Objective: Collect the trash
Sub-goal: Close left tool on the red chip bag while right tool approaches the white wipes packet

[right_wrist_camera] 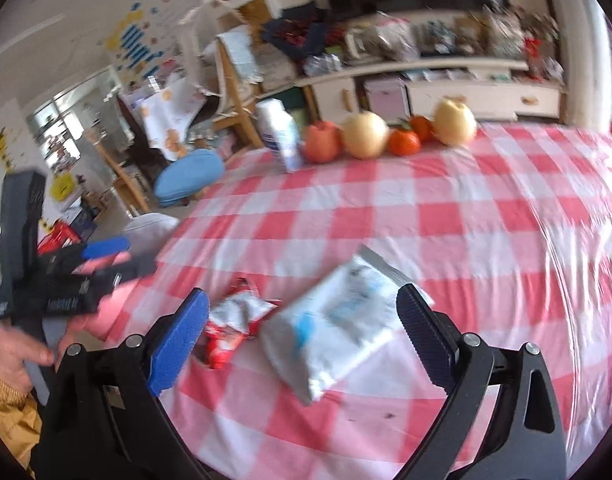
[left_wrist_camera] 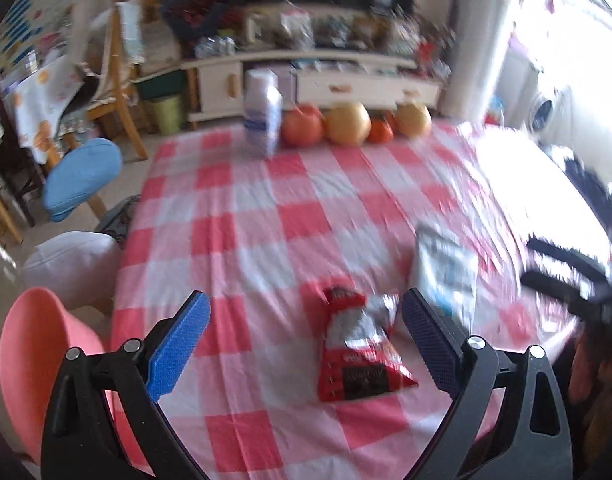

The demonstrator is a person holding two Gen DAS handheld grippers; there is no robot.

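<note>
A crumpled red and silver snack wrapper [left_wrist_camera: 355,344] lies on the red-and-white checked tablecloth [left_wrist_camera: 266,216], between and just beyond the fingers of my open, empty left gripper [left_wrist_camera: 304,308]. A white and blue plastic packet [left_wrist_camera: 445,268] lies to its right. In the right wrist view the white packet [right_wrist_camera: 337,320] lies between the fingers of my open, empty right gripper [right_wrist_camera: 302,304], with the red wrapper [right_wrist_camera: 236,320] to its left. The left gripper [right_wrist_camera: 106,256] shows there at the left, open. The right gripper [left_wrist_camera: 565,268] shows blurred at the right edge of the left wrist view.
A white bottle [left_wrist_camera: 262,110] and a row of fruit [left_wrist_camera: 347,122] stand at the table's far edge. A pink basin [left_wrist_camera: 38,356], a white stool [left_wrist_camera: 72,264] and a blue stool [left_wrist_camera: 80,178] stand left of the table. A cluttered TV cabinet [left_wrist_camera: 306,76] lies beyond.
</note>
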